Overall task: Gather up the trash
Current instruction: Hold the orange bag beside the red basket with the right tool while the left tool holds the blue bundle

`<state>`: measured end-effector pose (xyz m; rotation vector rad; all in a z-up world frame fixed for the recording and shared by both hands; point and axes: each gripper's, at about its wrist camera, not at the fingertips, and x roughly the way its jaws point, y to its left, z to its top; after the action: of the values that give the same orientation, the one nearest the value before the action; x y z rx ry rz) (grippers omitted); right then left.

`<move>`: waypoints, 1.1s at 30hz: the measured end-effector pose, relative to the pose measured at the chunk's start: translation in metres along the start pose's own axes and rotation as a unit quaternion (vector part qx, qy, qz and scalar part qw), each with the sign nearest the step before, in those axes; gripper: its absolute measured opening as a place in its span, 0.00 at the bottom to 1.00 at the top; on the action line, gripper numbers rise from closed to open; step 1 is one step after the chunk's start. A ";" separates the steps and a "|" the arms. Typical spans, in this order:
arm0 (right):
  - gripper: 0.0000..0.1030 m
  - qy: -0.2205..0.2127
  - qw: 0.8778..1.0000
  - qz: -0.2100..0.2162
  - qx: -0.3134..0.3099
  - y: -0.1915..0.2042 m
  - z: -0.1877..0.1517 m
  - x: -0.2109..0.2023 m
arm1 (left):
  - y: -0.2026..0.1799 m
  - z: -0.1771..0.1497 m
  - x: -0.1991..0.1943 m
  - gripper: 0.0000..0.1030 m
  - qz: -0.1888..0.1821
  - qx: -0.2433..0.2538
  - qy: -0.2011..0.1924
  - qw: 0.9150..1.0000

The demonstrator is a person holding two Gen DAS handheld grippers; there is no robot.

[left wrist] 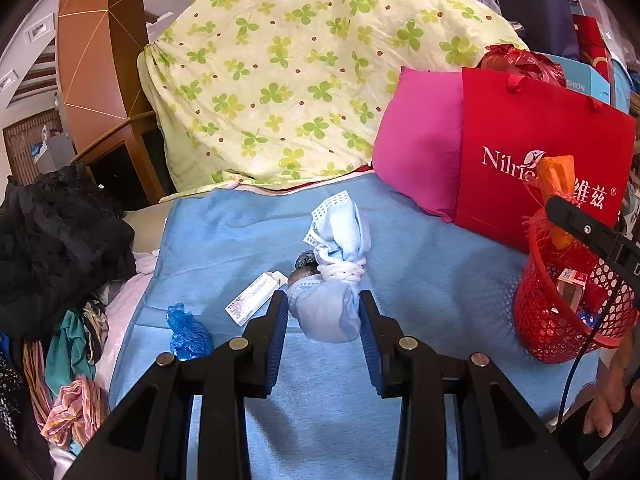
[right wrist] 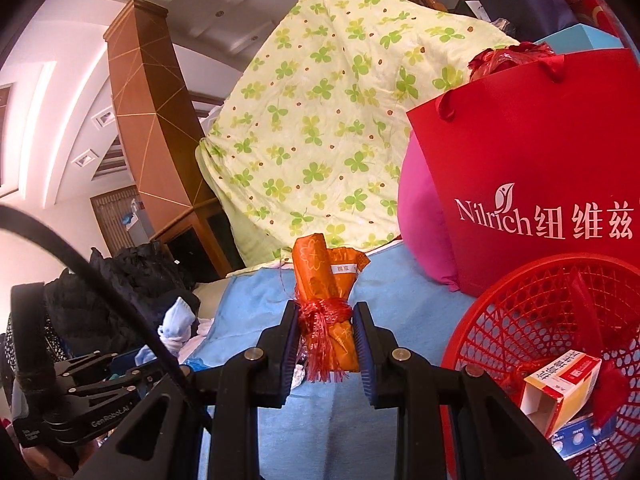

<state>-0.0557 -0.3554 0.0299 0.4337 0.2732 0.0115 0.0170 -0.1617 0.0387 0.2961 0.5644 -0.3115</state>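
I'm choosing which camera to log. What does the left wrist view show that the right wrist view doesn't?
Only the left wrist view shows the white label card and crumpled blue bag, with the left gripper closed on the mask bundle. Only the right wrist view shows the right gripper clamping the orange packet. Both show the red basket.

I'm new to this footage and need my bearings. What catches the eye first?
The red mesh basket at the right, already holding a small carton. Next, the right gripper shut on an orange packet tied with red string, and the left gripper around a knotted blue mask bundle on the blue sheet.
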 end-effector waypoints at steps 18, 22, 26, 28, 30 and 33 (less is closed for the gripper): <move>0.28 -0.015 1.000 0.004 0.001 0.003 -0.004 -0.013 | -0.005 0.003 0.002 0.36 -0.005 0.003 0.006 1.000; 0.28 -0.017 1.000 0.006 0.004 0.003 -0.002 -0.015 | -0.007 0.003 0.002 0.36 -0.008 0.009 0.005 1.000; 0.28 -0.016 1.000 0.005 0.002 0.004 -0.003 -0.015 | -0.008 0.003 0.003 0.36 -0.011 0.010 0.006 1.000; 0.28 -0.017 1.000 0.003 0.000 0.005 -0.003 -0.017 | -0.008 0.003 0.003 0.36 -0.011 0.010 0.006 1.000; 0.28 -0.017 1.000 0.005 0.002 0.004 -0.003 -0.016 | -0.009 0.002 0.003 0.36 -0.012 0.011 0.007 1.000; 0.28 -0.017 1.000 0.007 0.000 0.006 -0.004 -0.018 | -0.009 0.002 0.004 0.36 -0.013 0.013 0.007 1.000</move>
<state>-0.0734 -0.3496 0.0338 0.4353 0.2362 0.0173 0.0175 -0.1716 0.0363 0.3160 0.5791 -0.3422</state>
